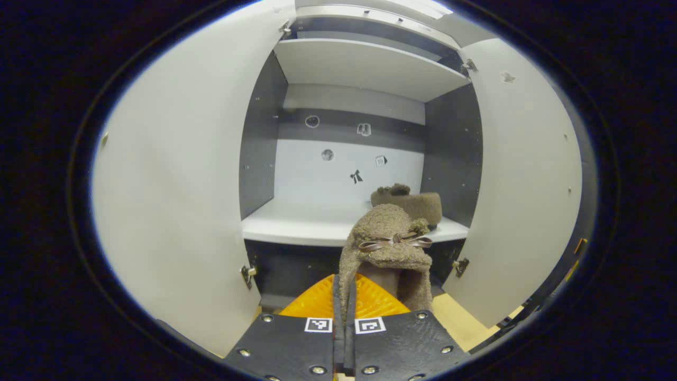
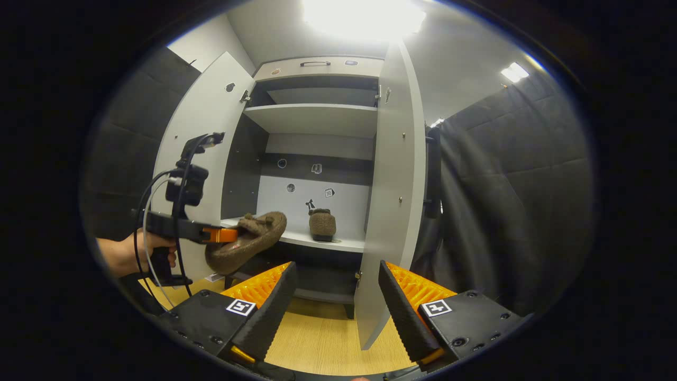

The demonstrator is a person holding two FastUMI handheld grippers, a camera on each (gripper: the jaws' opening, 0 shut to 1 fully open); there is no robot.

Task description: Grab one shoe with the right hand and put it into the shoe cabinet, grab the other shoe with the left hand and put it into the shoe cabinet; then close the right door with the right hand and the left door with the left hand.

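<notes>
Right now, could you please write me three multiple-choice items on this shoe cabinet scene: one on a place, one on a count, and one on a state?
1. Where does the first shoe rest?
A. On the cabinet's lower shelf
B. On the floor
C. On the top shelf

2. How many shoes are in view?
A. One
B. Two
C. Three

3. How stand the cabinet doors?
A. Both shut
B. One shut
C. Both open

Answers:
1. A, it sits on the lower shelf near the right side wall.
2. B, one is shelved and the other shoe is clamped in the left gripper.
3. C, the left door and right door swing outward.
</notes>
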